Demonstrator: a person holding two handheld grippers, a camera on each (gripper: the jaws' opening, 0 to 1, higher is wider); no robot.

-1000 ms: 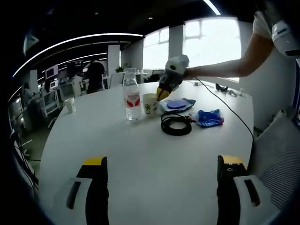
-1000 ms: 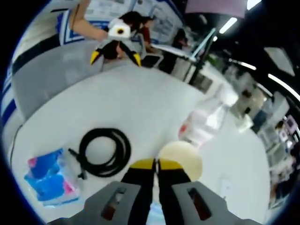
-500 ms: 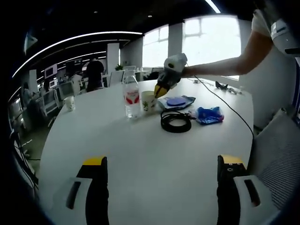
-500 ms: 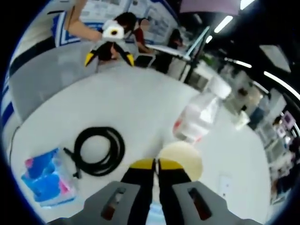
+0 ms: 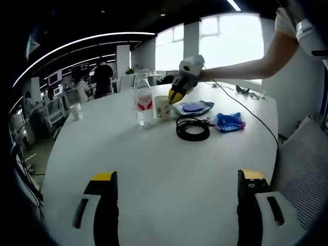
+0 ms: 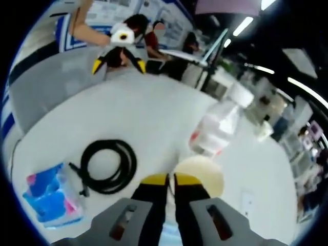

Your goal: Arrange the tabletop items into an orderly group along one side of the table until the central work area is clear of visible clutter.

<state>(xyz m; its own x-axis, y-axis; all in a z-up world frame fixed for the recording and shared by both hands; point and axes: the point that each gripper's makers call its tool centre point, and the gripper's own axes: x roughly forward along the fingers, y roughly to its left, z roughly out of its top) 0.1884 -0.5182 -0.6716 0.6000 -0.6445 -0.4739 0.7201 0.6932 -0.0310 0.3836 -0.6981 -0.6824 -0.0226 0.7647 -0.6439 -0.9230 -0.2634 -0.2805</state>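
The right gripper [image 6: 170,179] has its yellow-tipped jaws nearly together at the near rim of the paper cup [image 6: 199,175], seemingly pinching it, while the left gripper [image 5: 177,177] hangs wide apart over bare white table [image 5: 169,169], well short of the cup. Around the cup cluster the water bottle [image 5: 144,104] just beside it, the coiled black cable [image 5: 192,128] nearer the left gripper, and the blue packet [image 5: 228,121] beyond the cable.

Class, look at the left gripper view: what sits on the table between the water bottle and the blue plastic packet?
Between the water bottle and the blue packet stand the paper cup, and the coiled black cable slightly nearer the camera; the left gripper view shows this.
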